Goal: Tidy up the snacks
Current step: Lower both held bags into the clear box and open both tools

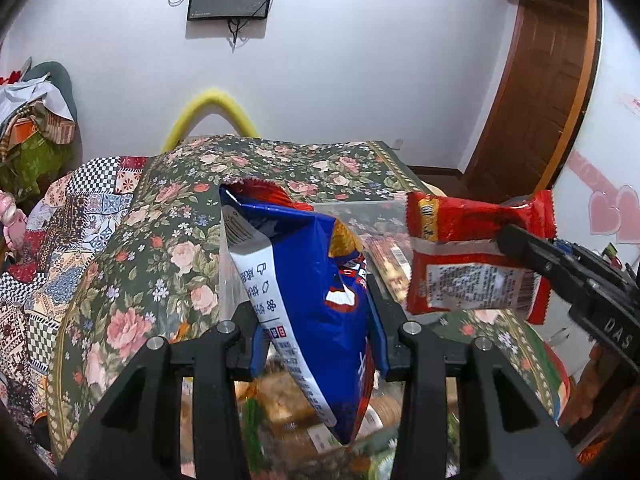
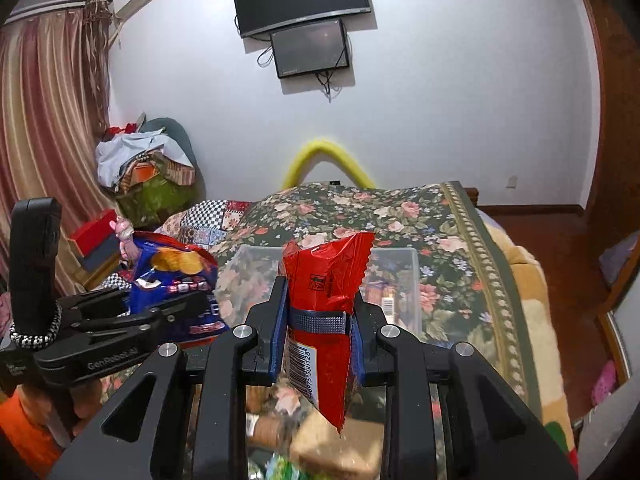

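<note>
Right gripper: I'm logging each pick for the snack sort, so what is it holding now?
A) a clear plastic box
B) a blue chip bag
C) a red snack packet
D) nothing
C: the right gripper is shut on the red snack packet, its pads pressing both sides.

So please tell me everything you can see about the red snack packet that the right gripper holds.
The red snack packet is a glossy foil-like pouch with zigzag-cut ends. One side bears a white label panel with fine print and a barcode. The right gripper has its jaws shut on it, pressing both sides around the middle, so it stands nearly upright, top end crumpled. It hangs in the air above the clear plastic box on the floral cloth, touching only the jaws.
</note>
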